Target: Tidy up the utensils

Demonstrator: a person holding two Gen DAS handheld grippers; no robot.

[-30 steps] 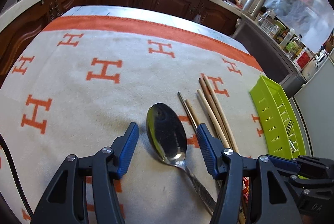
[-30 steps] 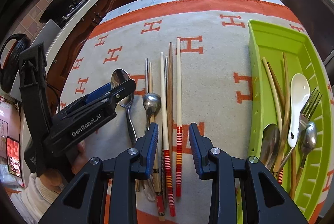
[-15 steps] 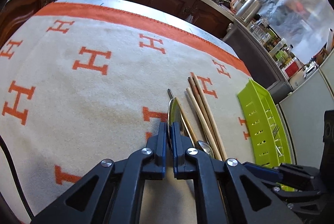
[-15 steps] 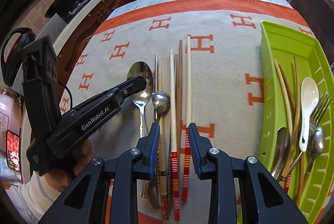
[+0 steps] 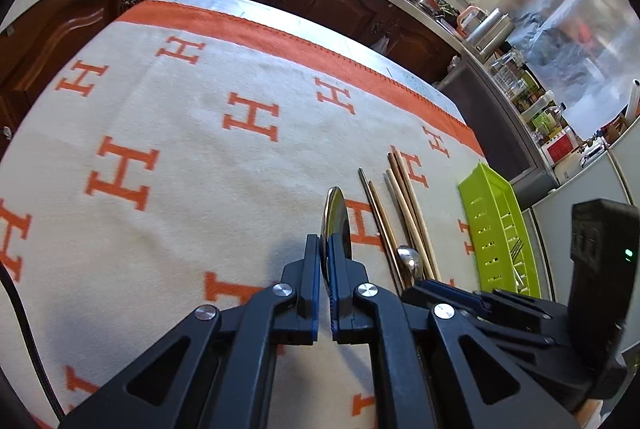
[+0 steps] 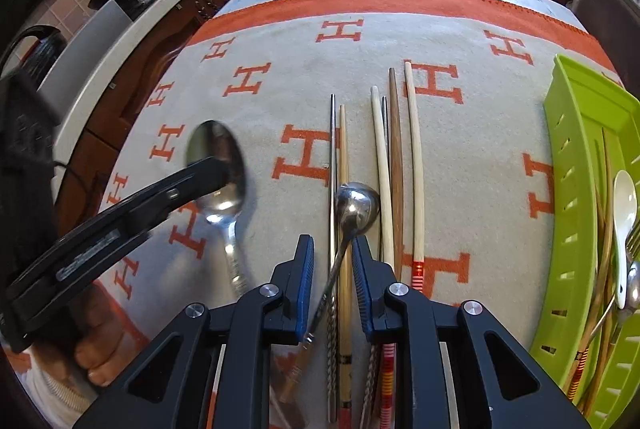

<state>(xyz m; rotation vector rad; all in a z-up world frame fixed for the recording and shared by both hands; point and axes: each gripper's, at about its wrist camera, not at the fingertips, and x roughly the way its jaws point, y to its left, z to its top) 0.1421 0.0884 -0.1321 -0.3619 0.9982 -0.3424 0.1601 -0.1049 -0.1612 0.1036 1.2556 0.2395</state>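
left gripper (image 5: 325, 269): closed on the big spoon (image 5: 337, 225), at 9 o'clock of the chopsticks (image 6: 394, 165).
right gripper (image 6: 332, 269): closing around the small spoon (image 6: 354, 207), not yet pressing.
green tray (image 6: 568, 189): at 3 o'clock on the bench.

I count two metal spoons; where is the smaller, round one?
In the right wrist view the small round spoon lies among the chopsticks, its handle between the closing right claw.

Lime-green tray (image 6: 576, 149); cream blanket (image 6: 480, 133), orange H pattern.
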